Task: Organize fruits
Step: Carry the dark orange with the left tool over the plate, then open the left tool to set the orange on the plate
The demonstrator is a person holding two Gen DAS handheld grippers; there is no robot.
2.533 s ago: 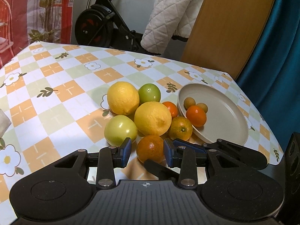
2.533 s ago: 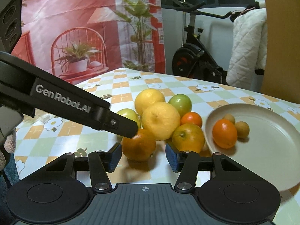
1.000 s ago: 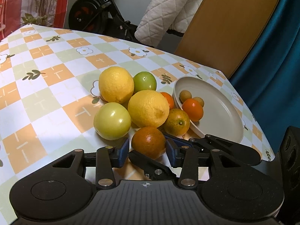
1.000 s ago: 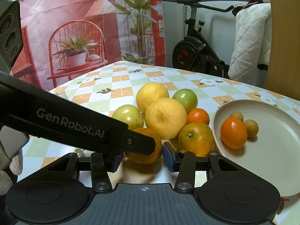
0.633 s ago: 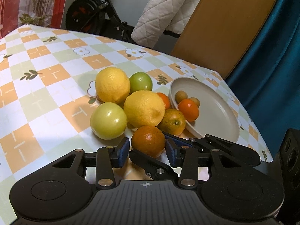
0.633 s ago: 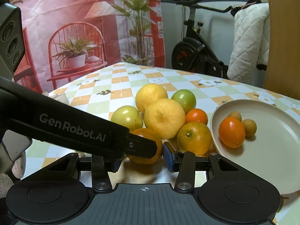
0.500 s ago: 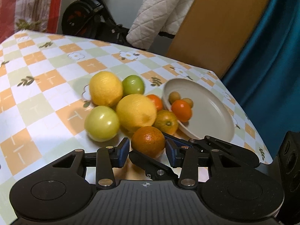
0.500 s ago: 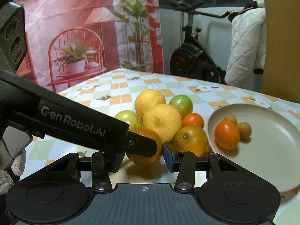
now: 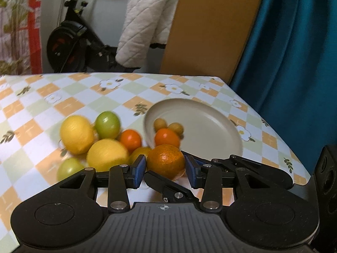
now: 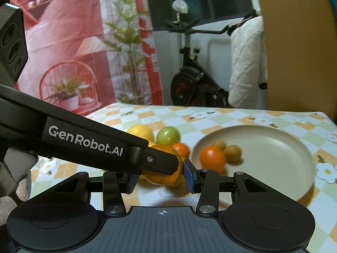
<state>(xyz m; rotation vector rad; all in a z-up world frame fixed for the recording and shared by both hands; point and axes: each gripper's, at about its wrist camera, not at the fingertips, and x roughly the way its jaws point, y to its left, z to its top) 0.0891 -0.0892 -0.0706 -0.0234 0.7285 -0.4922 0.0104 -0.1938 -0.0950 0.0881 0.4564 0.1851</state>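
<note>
Two grippers sit on one orange point(image 9: 166, 161): your left gripper point(image 9: 166, 169) brackets it with both blue pads against its sides, and your right gripper point(image 10: 160, 178) has its fingers around the same fruit from the other angle. In the right view the left tool crosses in front, so you cannot tell whether the right pads truly press. The orange looks lifted off the cloth, just short of the plate's point(image 9: 212, 122) near rim.

On the plate, toward its left side: one small orange point(image 9: 167, 137) and two tan fruits point(image 9: 168, 125), touching.

Left of the plate, mid-table: two lemons point(image 9: 90, 145), two green fruits point(image 9: 107, 124), a mandarin point(image 9: 130, 139), and another citrus partly hidden behind your left finger.

Judged progress: three plated, one in hand, six or so left. Early going.
</note>
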